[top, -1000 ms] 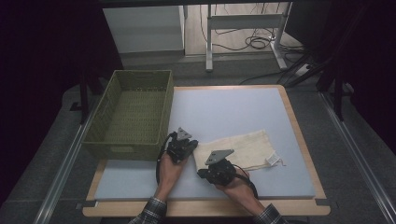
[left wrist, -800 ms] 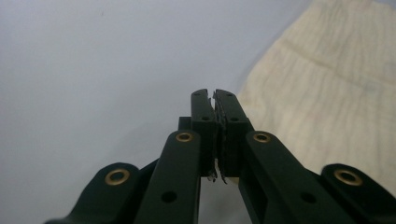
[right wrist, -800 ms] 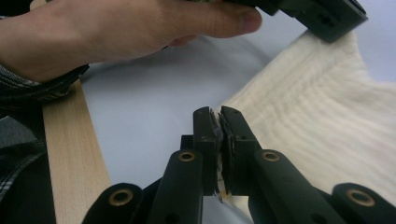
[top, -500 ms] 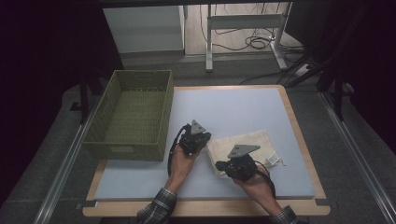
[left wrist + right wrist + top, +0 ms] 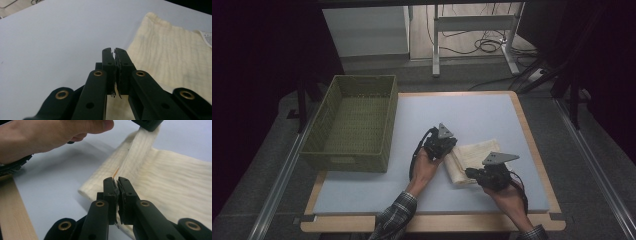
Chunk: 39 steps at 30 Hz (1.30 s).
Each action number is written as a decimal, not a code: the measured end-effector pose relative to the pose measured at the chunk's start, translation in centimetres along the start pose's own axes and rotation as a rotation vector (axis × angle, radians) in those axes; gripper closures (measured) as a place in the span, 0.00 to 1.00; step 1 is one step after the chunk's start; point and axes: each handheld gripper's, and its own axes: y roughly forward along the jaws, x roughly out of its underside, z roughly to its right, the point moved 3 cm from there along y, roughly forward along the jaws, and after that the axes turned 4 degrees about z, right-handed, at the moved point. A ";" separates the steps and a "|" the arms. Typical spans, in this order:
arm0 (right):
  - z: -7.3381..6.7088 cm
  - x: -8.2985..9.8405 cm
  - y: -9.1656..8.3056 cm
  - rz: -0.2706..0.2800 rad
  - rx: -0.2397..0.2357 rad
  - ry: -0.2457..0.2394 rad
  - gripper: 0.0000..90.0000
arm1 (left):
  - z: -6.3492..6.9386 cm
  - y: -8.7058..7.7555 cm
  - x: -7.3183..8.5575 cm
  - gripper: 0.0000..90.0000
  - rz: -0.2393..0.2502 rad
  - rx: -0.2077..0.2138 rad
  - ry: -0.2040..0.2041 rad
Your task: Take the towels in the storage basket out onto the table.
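1. The cream cloth (image 5: 474, 156) lies on the right half of the tabletop, nearer its front edge than its back. Its left side is doubled over into a thick fold.
2. A second ago the cloth lay spread wider and flat. Since then both hands have carried its left edge to the right and a little up, so the cloth now covers less of the mat.
3. The left gripper (image 5: 452, 146) has its jaws pressed together. The right gripper view shows a strip of cloth rising into it (image 5: 148, 123), so it holds the lifted edge.
4. The right gripper (image 5: 469, 173) sits at the front end of the same fold, jaws closed tight (image 5: 116, 180). It appears to pinch the cloth there, though the pinched layer is hard to make out.
5. I judge this to be a fold in progress: the carried edge has not yet been laid down on the far side.
6. The blue-grey mat (image 5: 462, 110) is bare to the right of the cloth.
7. The green basket (image 5: 347, 162) stands at the left edge of the tabletop, well apart from the cloth and not in the way.
8. The person's left hand (image 5: 50, 135) is close to the right gripper, so the two could crowd each other.
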 end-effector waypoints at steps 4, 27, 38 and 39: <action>1.1 0.3 -0.9 0.007 0.019 0.017 0.95 | 0.5 1.1 -0.9 0.97 0.006 0.024 0.009; 5.8 2.0 -6.0 0.040 0.147 0.087 0.95 | 4.0 7.0 -5.6 0.96 -0.004 0.110 0.080; 7.4 3.8 -6.1 0.021 0.174 0.136 0.94 | 5.0 9.6 -5.7 0.94 -0.042 0.135 0.083; 7.6 4.1 -6.0 0.013 0.177 0.141 0.92 | 5.1 9.6 -5.7 0.82 -0.038 0.137 0.074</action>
